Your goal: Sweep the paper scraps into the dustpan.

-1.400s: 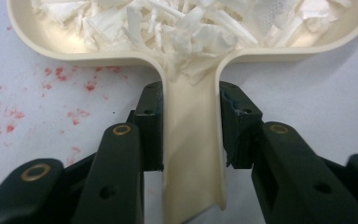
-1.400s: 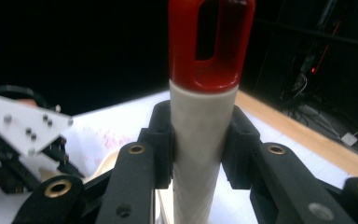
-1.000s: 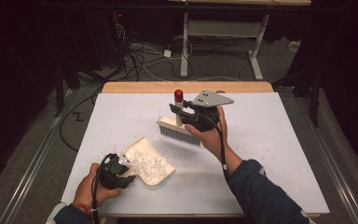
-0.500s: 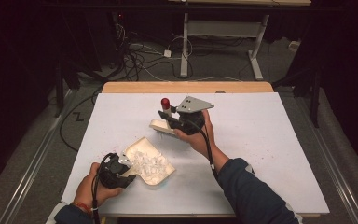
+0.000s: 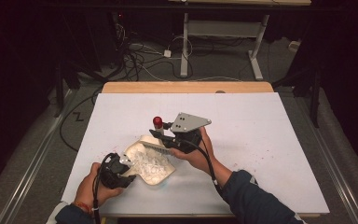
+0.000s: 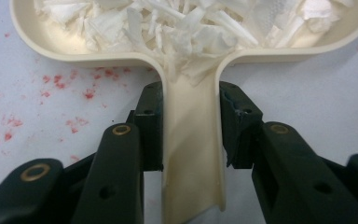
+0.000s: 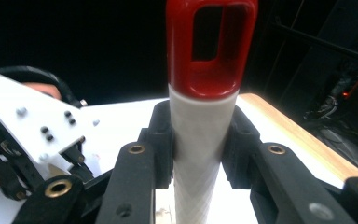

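Near the worktop's (image 5: 270, 140) front-left corner in the high view, the left gripper (image 5: 121, 167) grips the handle of a cream dustpan (image 5: 161, 175) heaped with white paper scraps (image 5: 149, 163); the right gripper (image 5: 161, 135) holds a brush (image 5: 157, 122) upright at the pan's far rim. From the left gripper view, both pads clamp the dustpan handle (image 6: 193, 154); red specks (image 6: 51, 84) dot the worktop. From the right gripper view, the gripper is closed on the brush's white, red-capped handle (image 7: 200, 154).
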Demonstrator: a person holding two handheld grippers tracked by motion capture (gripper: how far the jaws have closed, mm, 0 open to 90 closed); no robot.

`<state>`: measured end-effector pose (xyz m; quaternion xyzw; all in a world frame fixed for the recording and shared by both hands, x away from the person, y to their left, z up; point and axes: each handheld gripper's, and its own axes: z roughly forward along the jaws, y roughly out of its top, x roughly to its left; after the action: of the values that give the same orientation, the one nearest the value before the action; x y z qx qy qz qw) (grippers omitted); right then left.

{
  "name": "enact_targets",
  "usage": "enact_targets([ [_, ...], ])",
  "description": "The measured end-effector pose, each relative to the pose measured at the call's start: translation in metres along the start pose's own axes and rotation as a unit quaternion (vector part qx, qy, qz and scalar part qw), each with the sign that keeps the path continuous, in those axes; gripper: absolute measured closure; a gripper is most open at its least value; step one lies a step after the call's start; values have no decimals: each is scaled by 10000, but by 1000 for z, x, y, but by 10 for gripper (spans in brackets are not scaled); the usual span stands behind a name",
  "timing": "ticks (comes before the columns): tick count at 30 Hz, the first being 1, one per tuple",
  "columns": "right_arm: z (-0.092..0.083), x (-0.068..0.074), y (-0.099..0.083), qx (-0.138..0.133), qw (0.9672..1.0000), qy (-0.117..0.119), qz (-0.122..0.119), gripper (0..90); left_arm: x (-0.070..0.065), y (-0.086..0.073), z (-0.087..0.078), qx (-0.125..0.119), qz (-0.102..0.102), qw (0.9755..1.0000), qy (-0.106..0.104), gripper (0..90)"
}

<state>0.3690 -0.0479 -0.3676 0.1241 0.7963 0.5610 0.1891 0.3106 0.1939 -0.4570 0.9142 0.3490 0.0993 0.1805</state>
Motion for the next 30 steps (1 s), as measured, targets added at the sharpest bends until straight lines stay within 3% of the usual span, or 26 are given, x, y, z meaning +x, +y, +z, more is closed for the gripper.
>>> enact_targets([
  [3,-6,-2,5,-177,9997,79,127,701,0,0,0,-3,-4,10000,-8,632],
  [6,-13,-5,9,-251,9996,-5,112,701,0,0,0,-9,-10,10000,-8,632],
  [10,-22,-10,14,-343,9991,-30,263,700,0,0,0,9,0,10000,-16,631],
  [16,-34,-9,15,-212,9984,-489,209,700,0,0,0,-9,-38,10000,-8,631],
  [19,-45,-10,11,-101,9975,-681,174,700,-1,0,0,-8,-32,10000,5,631],
  [26,-81,-8,-14,95,9936,-1039,429,700,-2,-1,-1,27,-37,10000,11,630],
  [30,-81,1,-27,159,9944,-898,525,700,-2,0,-1,55,-37,10000,22,631],
])
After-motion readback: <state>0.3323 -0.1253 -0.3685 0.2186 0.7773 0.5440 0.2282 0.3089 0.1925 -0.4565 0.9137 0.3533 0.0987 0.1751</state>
